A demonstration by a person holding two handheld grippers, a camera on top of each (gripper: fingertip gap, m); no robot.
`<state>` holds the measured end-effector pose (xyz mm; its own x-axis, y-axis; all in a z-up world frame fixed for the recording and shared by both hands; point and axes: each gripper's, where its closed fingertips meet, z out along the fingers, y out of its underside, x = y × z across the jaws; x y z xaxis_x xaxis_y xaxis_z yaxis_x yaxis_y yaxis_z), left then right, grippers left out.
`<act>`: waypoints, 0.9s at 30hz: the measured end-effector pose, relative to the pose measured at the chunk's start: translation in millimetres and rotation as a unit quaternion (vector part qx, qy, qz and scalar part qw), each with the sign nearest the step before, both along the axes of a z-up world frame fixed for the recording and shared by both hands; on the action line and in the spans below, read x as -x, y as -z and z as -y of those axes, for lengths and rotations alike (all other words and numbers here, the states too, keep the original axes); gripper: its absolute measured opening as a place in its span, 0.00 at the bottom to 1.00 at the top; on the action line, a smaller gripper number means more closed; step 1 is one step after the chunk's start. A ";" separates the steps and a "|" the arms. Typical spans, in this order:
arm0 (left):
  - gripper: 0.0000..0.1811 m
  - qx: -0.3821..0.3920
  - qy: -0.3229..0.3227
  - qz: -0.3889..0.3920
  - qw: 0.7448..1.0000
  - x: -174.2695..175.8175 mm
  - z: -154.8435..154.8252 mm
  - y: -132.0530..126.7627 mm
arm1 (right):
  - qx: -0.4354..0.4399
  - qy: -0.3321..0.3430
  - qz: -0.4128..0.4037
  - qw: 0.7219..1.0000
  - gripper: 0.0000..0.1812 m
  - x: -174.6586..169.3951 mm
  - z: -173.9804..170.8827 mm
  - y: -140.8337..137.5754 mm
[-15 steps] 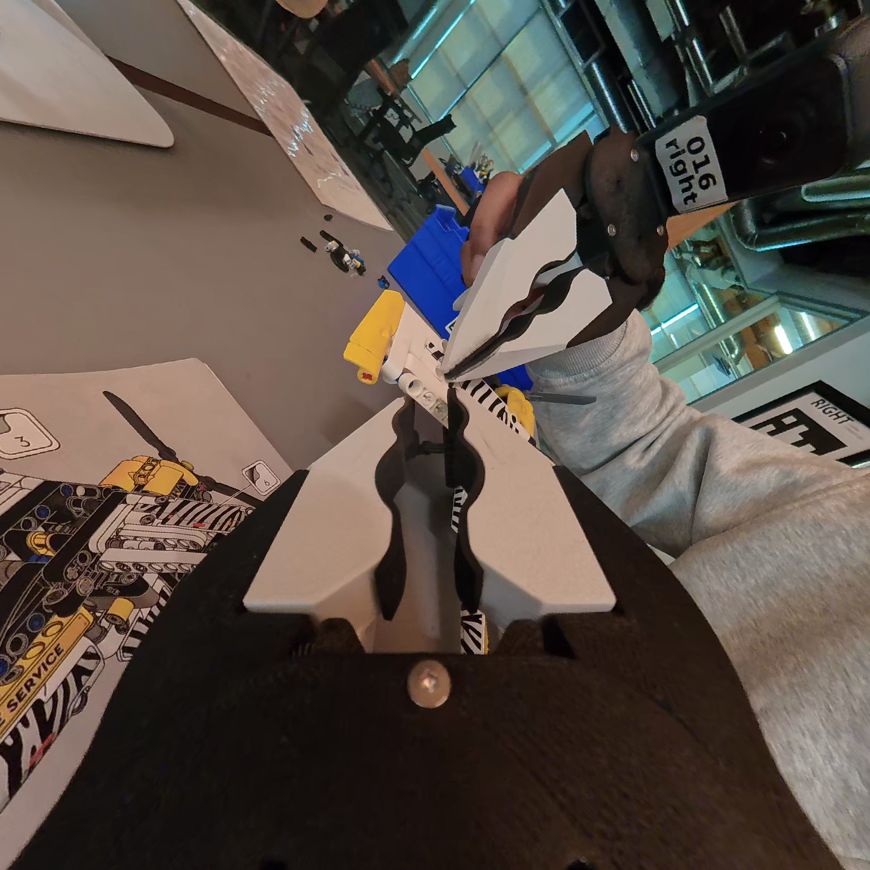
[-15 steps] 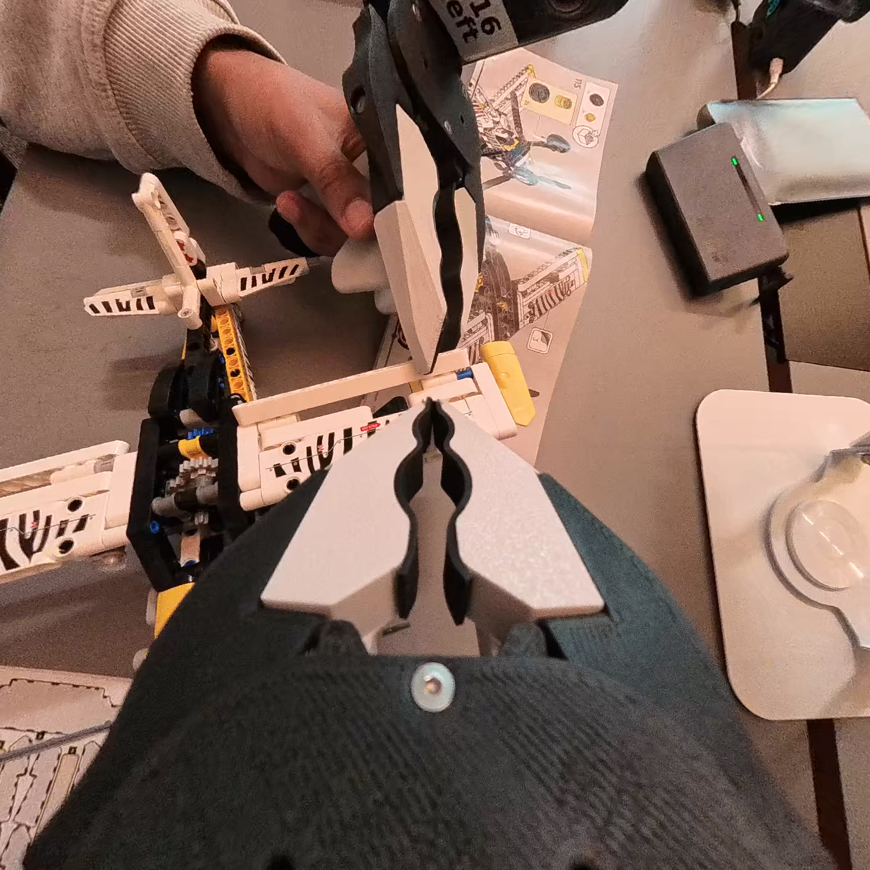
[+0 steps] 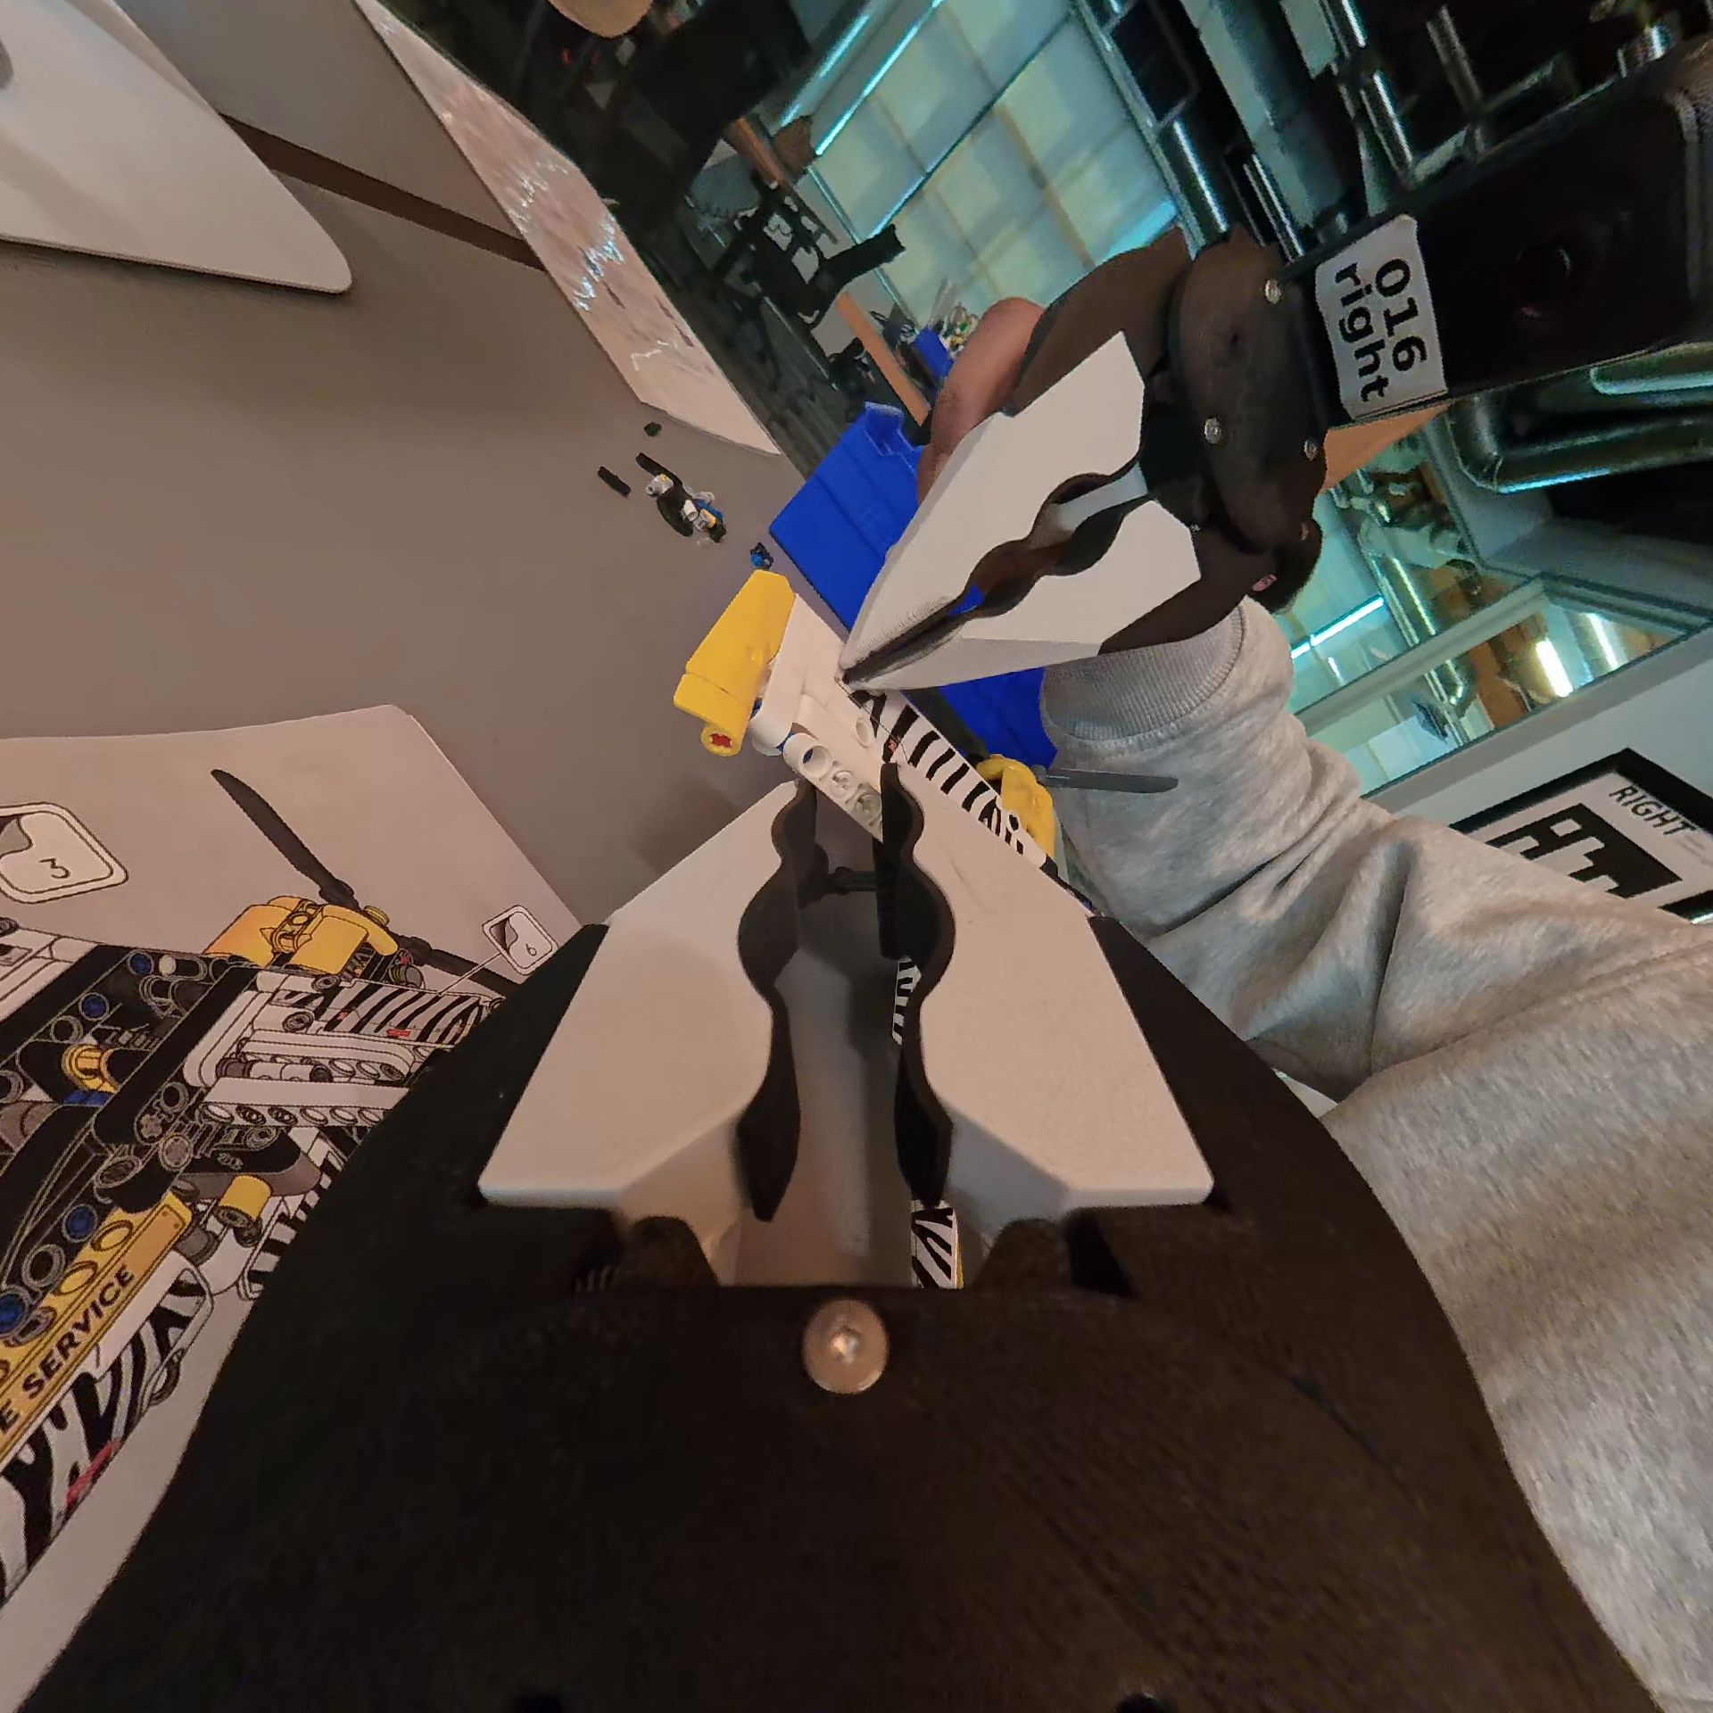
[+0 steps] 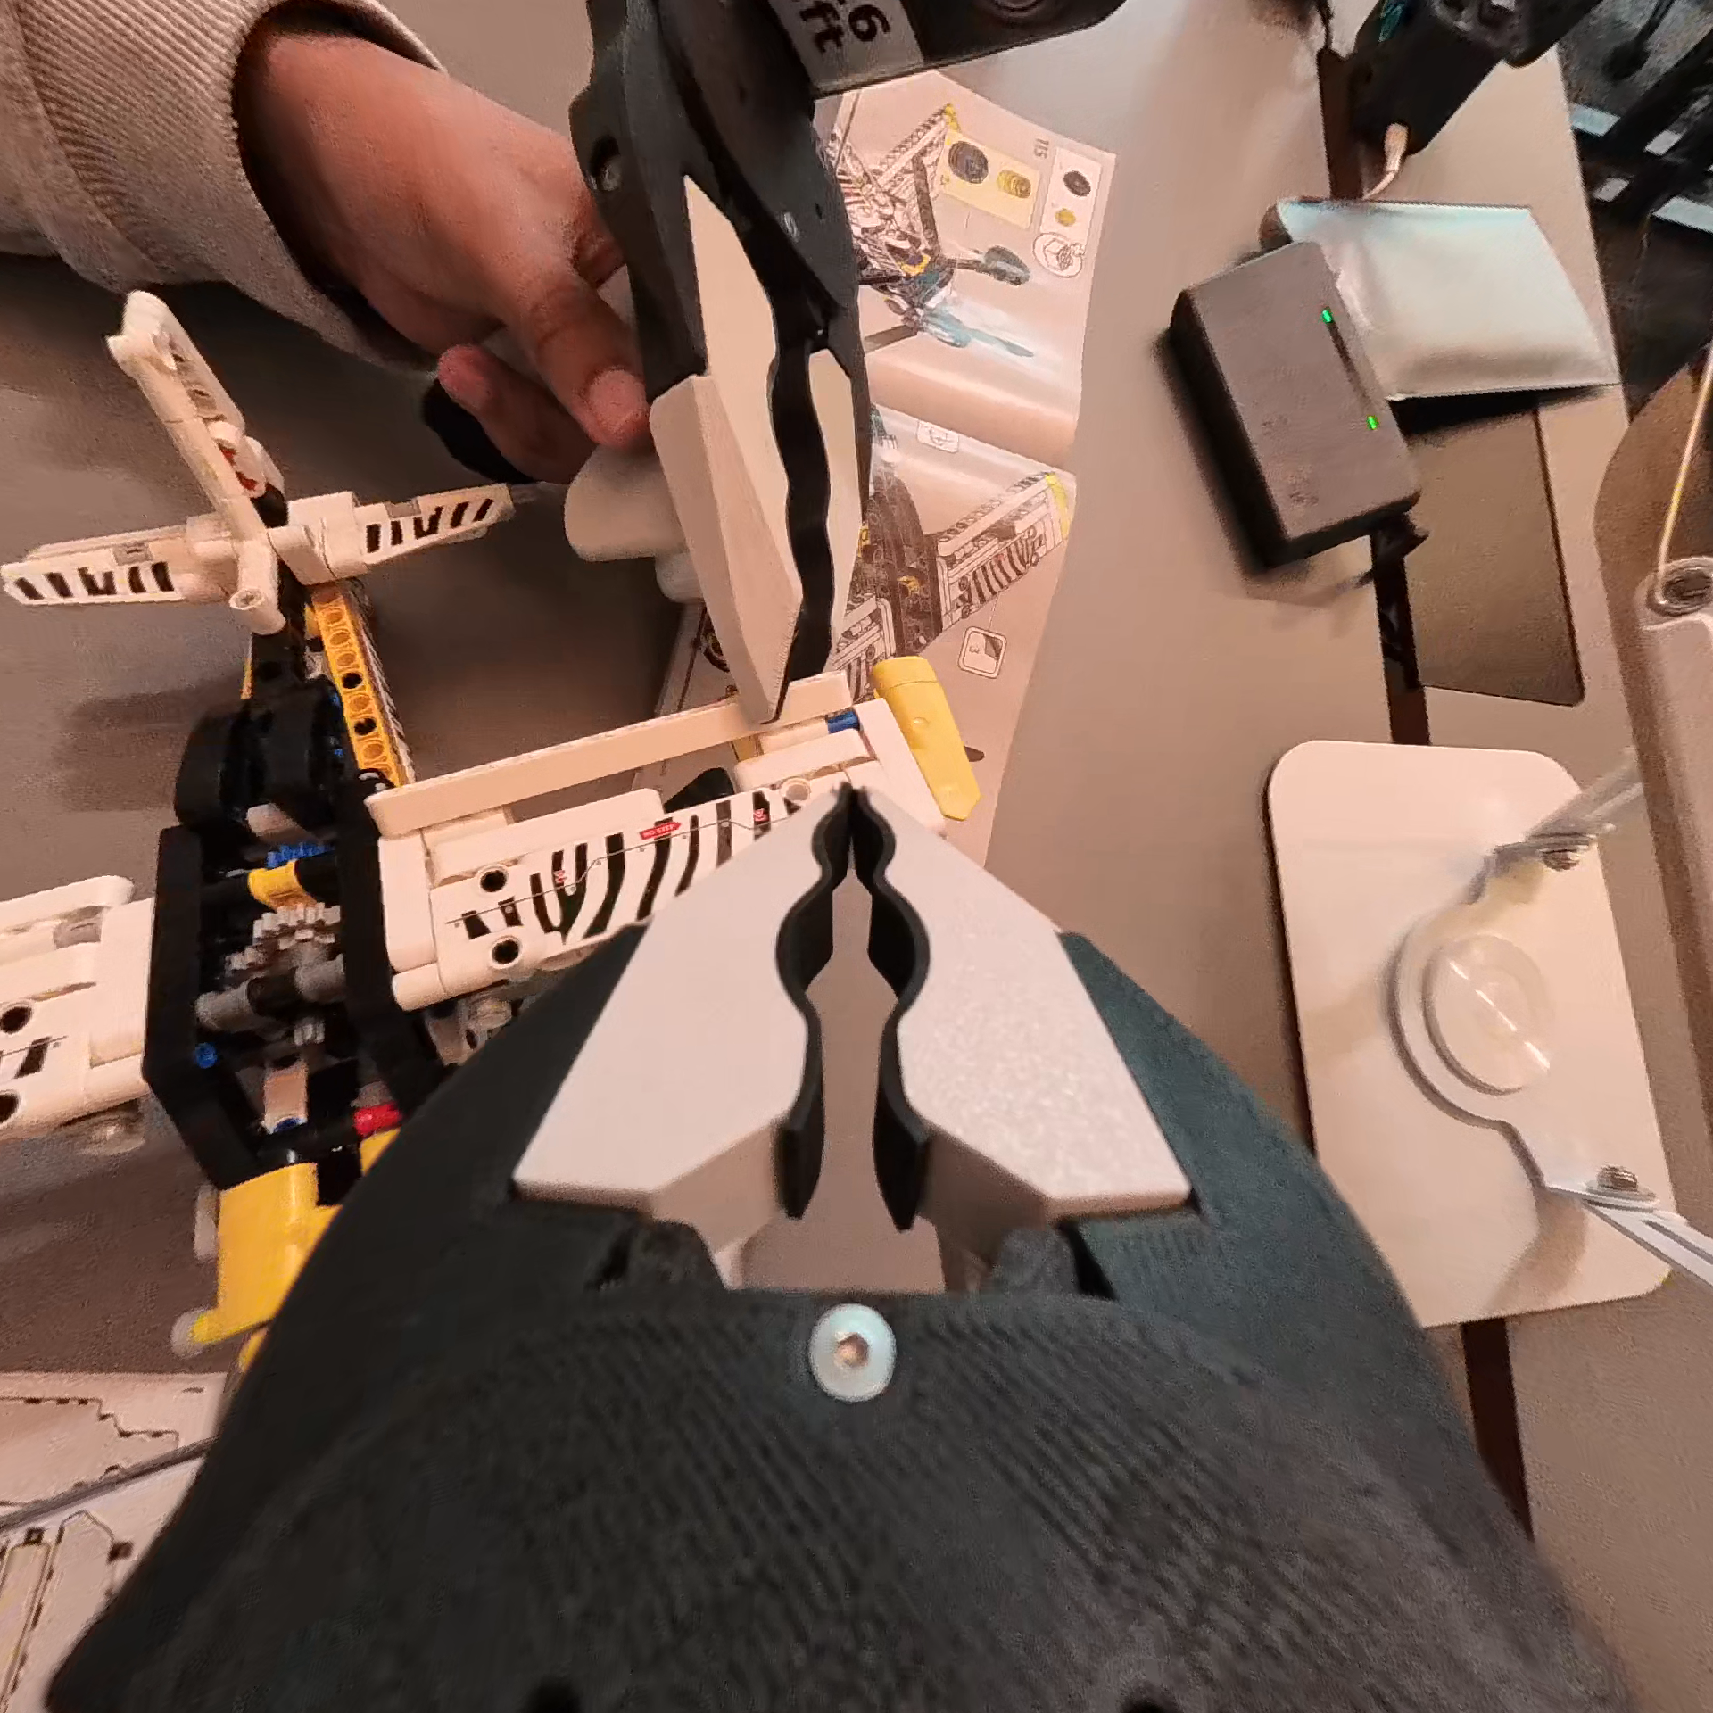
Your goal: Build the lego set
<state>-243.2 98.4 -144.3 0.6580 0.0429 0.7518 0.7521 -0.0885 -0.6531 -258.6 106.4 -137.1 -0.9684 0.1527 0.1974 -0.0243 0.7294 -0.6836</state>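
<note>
The lego model (image 4: 575,862), a white plane with zebra stripes, a black frame and yellow parts, lies on the grey worktop (image 4: 1140,704), left of centre in the right wrist view. That view shows its whole wing, tail fins and gear core; the left wrist view shows only the wing tip (image 3: 742,658) with its yellow end piece.

The left tool (image 3: 839,816) is clenched on a thin black pin (image 3: 848,879) near its tips, seen only in its own view. In the right view it comes down from the far side, its tip touching the wing's white far bar (image 4: 593,760).

The right tool (image 4: 848,802) is clenched with nothing between its tips, which rest on the striped wing panel.

The booklet (image 3: 232,973) lies near left in the left view. A blue box (image 3: 843,519) and small loose parts (image 3: 681,501) show only there; a dark box (image 4: 1298,399) with green lights and a white plate (image 4: 1344,927) show only in the right view.
</note>
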 end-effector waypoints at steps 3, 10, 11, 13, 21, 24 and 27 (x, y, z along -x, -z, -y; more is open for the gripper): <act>0.06 -0.002 0.001 0.000 1.000 -0.5 -0.1 -0.8 | 0.005 -0.022 0.033 0.999 0.00 -11.3 2.7 1.1; 0.06 -0.001 0.001 -0.001 1.000 -0.7 -0.3 -0.7 | 0.010 0.001 0.014 1.000 0.00 -0.2 2.1 -0.3; 0.06 -0.002 0.000 -0.001 1.000 -0.8 -0.4 -1.0 | 0.009 0.002 0.013 1.000 0.00 0.8 2.2 -0.6; 0.07 0.001 -0.001 -0.004 1.000 -0.4 -0.3 -0.4 | 0.009 0.017 0.003 1.000 0.00 7.3 2.6 -0.8; 0.06 -0.001 0.001 -0.001 1.000 -0.5 -0.3 -0.5 | -0.001 0.017 -0.018 1.000 0.00 9.4 -2.8 -3.1; 0.06 -0.004 0.001 0.001 1.000 -1.3 -0.6 -1.4 | 0.007 0.014 -0.011 1.000 0.00 7.2 0.8 -2.2; 0.06 -0.002 0.001 0.000 1.000 -1.0 -0.4 -1.0 | -0.002 0.008 -0.020 1.000 0.00 5.8 1.9 -1.5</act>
